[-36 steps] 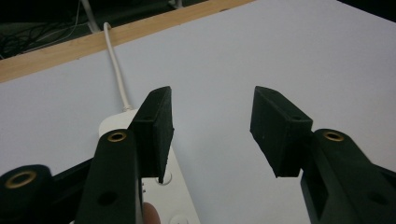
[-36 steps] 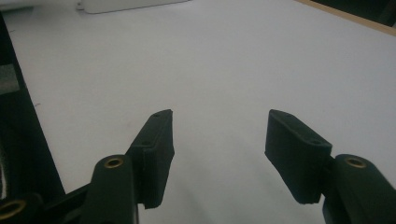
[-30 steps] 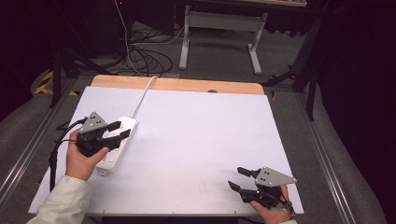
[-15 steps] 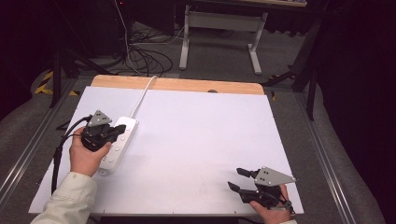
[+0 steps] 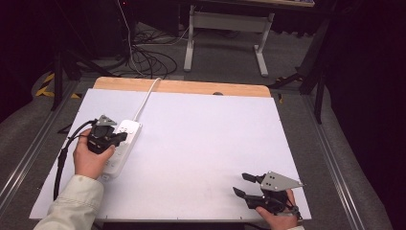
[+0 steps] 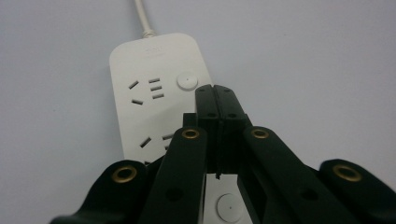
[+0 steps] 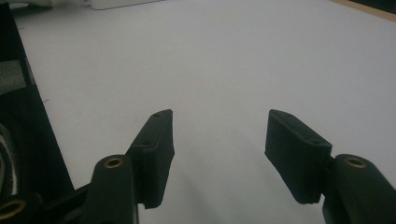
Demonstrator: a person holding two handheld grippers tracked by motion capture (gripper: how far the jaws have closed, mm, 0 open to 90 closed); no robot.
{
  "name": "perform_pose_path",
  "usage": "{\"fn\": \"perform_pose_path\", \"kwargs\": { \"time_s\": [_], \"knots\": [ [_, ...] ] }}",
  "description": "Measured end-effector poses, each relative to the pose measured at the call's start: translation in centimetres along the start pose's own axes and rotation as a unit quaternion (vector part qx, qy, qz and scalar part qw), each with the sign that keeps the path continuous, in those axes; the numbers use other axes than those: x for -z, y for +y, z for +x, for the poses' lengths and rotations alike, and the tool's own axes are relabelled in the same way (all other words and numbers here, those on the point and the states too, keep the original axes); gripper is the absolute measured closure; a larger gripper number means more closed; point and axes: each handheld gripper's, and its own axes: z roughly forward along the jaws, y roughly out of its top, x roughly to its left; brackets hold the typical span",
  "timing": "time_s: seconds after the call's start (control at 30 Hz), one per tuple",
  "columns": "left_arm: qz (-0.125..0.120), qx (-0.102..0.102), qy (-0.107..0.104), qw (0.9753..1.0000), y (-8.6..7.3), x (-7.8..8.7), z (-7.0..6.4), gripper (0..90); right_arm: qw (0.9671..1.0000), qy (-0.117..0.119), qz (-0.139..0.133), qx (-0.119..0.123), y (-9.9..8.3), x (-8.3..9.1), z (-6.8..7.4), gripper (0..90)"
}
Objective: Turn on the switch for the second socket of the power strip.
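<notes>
**Pressing the strip's round switch with closed jaws**

Working outward from my left gripper (image 6: 215, 93): its jaws are pressed flat together with nothing between them, and their joined tip hangs just short of the round button (image 6: 187, 80) at the cord end of the white power strip (image 6: 149, 98); I judge the step in hand to be a push on that button, so I want the closed tip used as one blunt finger; the tip sits slightly to one side of the button, so I would slide it toward the cord (image 6: 142, 18) until it lies squarely over the disc, then come straight down rather than at a slant, since a slanted push may skate onto the socket slots (image 6: 145, 91) beside it; a second round button (image 6: 229, 205) lies nearer, under the jaws, and I must not lean on it by accident; whether the tip already touches the strip I cannot tell.

From the high view, the strip (image 5: 123, 146) lies on the white table (image 5: 206, 143) under my left hand (image 5: 88, 158); well away from the strip, at the table's near edge, my right gripper (image 5: 244, 184) rests with jaws spread wide and empty; I would leave it parked, or bring it to steady the strip if the push makes it slide.
</notes>
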Motion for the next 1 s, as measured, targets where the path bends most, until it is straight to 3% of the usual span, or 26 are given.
{"fn": "perform_pose_path", "kwargs": {
  "time_s": [0.37,0.9,1.0],
  "knots": [
    [0.019,-0.003,-0.001,0.9998,-0.4,-1.0,0.0,90.0,1.0,0.0,0.0,0.002,0.0,0.0,0.0,42.5],
    [0.016,-0.018,0.016,0.9996,-0.5,-1.3,-0.2,90.0,1.0,0.0,0.0,0.004,0.0,0.1,0.0,42.8],
    [0.015,-0.012,0.014,0.9997,-0.6,-1.3,-0.3,90.0,1.0,0.0,0.0,0.004,0.0,0.1,0.0,42.8]
  ]
}}
